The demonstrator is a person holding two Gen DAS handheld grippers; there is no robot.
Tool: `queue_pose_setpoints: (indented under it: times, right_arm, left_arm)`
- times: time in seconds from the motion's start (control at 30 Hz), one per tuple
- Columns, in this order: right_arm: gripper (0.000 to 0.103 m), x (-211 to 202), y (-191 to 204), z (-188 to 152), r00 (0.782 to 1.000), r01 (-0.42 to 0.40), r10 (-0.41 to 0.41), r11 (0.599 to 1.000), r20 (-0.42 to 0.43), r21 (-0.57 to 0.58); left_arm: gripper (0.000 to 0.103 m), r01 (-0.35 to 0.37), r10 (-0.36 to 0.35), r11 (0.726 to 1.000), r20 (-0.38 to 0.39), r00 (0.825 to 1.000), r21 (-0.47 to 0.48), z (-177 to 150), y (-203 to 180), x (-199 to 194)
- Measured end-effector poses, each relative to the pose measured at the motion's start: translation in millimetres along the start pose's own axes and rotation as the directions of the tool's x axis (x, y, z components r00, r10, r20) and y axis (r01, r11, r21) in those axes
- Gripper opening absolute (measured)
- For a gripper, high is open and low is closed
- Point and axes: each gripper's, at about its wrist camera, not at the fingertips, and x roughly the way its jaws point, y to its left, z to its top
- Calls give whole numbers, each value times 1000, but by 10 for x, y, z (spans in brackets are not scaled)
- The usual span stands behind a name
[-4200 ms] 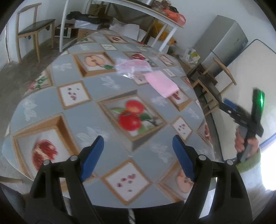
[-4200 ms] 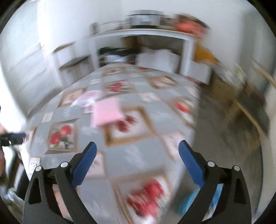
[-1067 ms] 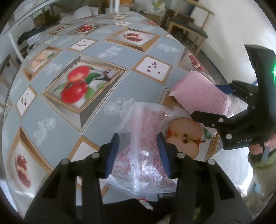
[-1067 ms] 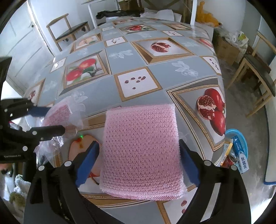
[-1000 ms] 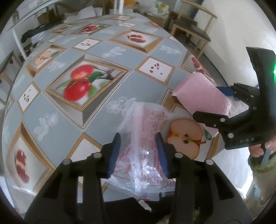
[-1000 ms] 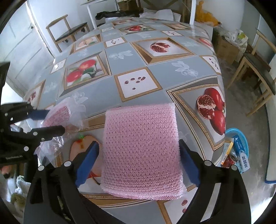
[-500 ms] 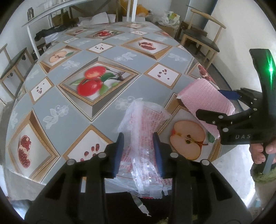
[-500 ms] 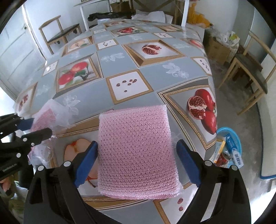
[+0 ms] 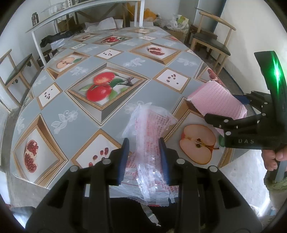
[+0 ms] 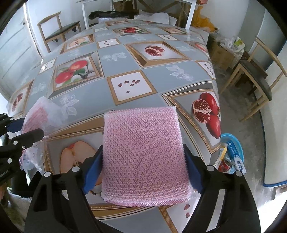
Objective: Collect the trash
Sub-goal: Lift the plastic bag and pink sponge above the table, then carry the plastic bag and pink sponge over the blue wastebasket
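Lying at the table's [image 10: 125,111] near edge, the pink foam sheet [image 10: 143,154] is squeezed between the right gripper's [image 10: 143,170] just-closing jaws; light, springy, best held edgewise. The crinkly plastic wrapper [image 9: 148,129] is pinched narrowly by the left gripper [image 9: 144,159].

I'm working in a lived-in home dining room. Wooden chairs [image 10: 61,26] stand around the big table [image 9: 86,125] with its fruit-print oilcloth. Beyond the table, a white shelf [image 9: 80,10] holds clutter above stacked boxes.
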Motion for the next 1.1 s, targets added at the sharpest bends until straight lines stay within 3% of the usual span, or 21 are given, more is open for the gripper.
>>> queue_pose_setpoints:
  times: [0.47,1.1]
  right_arm:
    - [78,-164,-40,44,999,3,-4,1000,48,20]
    - [78,-562,-406,66,983,-93,66,984,170,155]
  left_arm:
    - [30,11,-10,1000,35,999,-19,-3,14,-105]
    - [30,81,-70,993,128,989,-82,143,21,-354]
